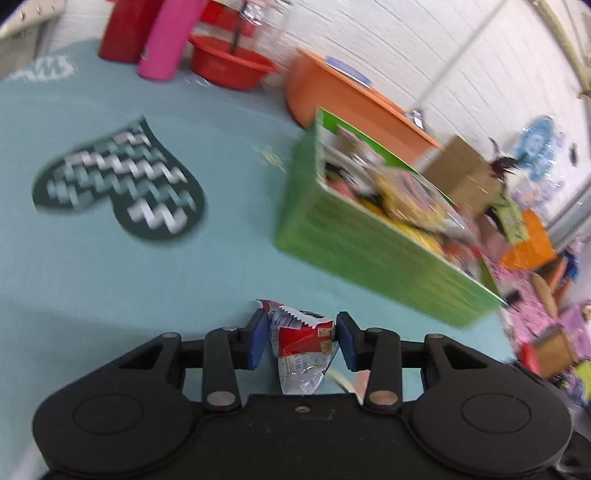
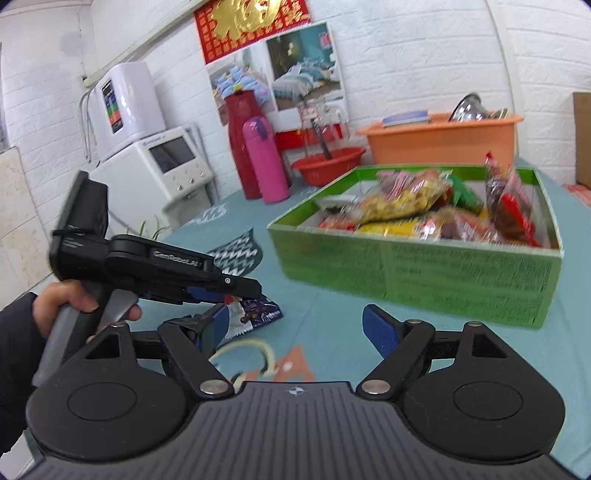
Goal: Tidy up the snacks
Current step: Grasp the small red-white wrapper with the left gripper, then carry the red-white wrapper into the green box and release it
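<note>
nearby, green box [image 2: 424, 273] and purple packet [image 2: 258, 314] flank left tool [image 1: 301, 334].

Glossy foil snack packet [image 1: 301, 338]; matt printed cardboard green box [image 2: 461, 273].

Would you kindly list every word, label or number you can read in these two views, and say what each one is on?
"GenRobot.AI": on the side of the left gripper.
Large gold character: on the red wall banner; too stylised to read.
Print on the green box: blurred.
Print on the snack packet: too small.
</note>
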### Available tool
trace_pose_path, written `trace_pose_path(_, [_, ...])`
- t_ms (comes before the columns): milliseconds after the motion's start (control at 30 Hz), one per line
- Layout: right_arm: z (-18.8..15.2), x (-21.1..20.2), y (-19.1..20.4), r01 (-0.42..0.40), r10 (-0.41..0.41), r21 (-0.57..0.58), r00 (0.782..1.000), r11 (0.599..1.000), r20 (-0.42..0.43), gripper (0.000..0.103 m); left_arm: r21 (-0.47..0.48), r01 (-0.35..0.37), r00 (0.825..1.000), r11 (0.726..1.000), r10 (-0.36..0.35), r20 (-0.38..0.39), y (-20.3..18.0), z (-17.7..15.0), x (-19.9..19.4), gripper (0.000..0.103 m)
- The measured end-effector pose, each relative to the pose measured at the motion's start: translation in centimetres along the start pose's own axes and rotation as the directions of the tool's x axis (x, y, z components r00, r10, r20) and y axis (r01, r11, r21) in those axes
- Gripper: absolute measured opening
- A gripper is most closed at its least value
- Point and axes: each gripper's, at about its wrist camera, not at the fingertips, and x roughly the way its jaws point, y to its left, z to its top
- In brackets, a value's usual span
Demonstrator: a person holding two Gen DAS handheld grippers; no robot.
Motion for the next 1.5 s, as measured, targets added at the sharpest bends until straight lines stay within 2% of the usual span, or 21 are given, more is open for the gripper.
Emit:
trace_pose_path(100, [-1.4, 0.4, 0.7, -0.034, 0.034, -0.006, 0.998, 0.999, -0.061, 0.103, -0.002, 0.065, 0.998, 0.998, -0.065, -0.025, -1.2, -2.7, -0.9, 0.056])
trace_pose_path(233, [-2.4, 1.1, 2.1, -0.074, 0.068, -0.051, 0.991, 0.996, -0.118, 0.103, -0.011, 0.078, 0.997, 0.997, -0.077, 0.028, -1.9, -4.4, -2.6, 0.091])
trace_pose_path(333, [-2.3, 1.7, 2.9, -0.085, 0.072, -0.092, 0.988, 0.992, -0.137, 0.103, -0.007, 0.085, 0.995, 0.996, -0.085, 0.045, -2.2, -4.5, -3.2, 0.095])
trace_pose_path(467, [-1.8, 3.0, 3.6, -0.085, 0.059, -0.167, 0.986, 0.982, -0.154, 0.103, 0.01, 0.085, 0.996, 0.996, -0.085, 0.028, -2.7, -4.5, -2.3, 0.094])
trace_pose_path(533, [-1.7, 3.6, 3.8, -0.085, 0.052, -0.193, 0.985, 0.978, -0.167, 0.103, 0.007, 0.077, 0.997, 0.997, -0.078, 0.02, -2.5, -4.6, -1.8, 0.09])
trace_pose_path(567, [-1.8, 4.0, 3.8, -0.087, 0.051, -0.202, 0.983, 0.975, -0.179, 0.096, 0.0, 0.073, 0.997, 0.997, -0.073, 0.012, -2.3, -4.7, -1.4, 0.077])
trace_pose_path(600, [-1.9, 4.2, 3.8, -0.096, 0.055, -0.207, 0.979, 0.974, -0.195, 0.089, 0.0, 0.058, 0.998, 0.998, -0.058, 0.014, -2.2, -4.8, -1.2, 0.06])
trace_pose_path(633, [-2.0, 4.1, 3.8, -0.088, 0.048, -0.211, 0.982, 0.973, -0.185, 0.085, 0.008, 0.047, 0.999, 0.999, -0.048, 0.02, -2.1, -5.0, -1.2, 0.052])
trace_pose_path(700, [-2.1, 3.6, 3.8, -0.074, 0.036, -0.224, 0.985, 0.972, -0.17, 0.078, -0.001, 0.06, 0.998, 0.998, -0.06, 0.026, -2.2, -5.0, -1.4, 0.052])
trace_pose_path(767, [-1.9, 3.1, 3.6, -0.065, 0.033, -0.209, 0.988, 0.976, -0.153, 0.075, 0.015, 0.065, 0.997, 0.998, -0.065, 0.042, -2.8, -4.8, -1.6, 0.052])
trace_pose_path(1000, [0.6, 0.9, 3.1, 0.008, -0.011, -0.23, 1.0, 0.973, -0.013, 0.074, 0.09, 0.11, 0.986, 0.99, -0.121, 0.118, -6.0, -1.7, -2.4, 0.052])
trace_pose_path(1233, [4.4, 0.9, 1.7, 0.056, -0.03, -0.23, 0.993, 0.971, 0.117, 0.074, 0.172, 0.1, 0.974, 0.98, -0.132, 0.184, -8.7, 2.5, -2.0, 0.052])
trace_pose_path(1500, [7.5, 3.7, -0.1, 0.071, -0.038, -0.195, 0.985, 0.978, 0.166, 0.074, 0.176, 0.087, 0.971, 0.981, -0.123, 0.206, -8.2, 6.7, 0.9, 0.052])
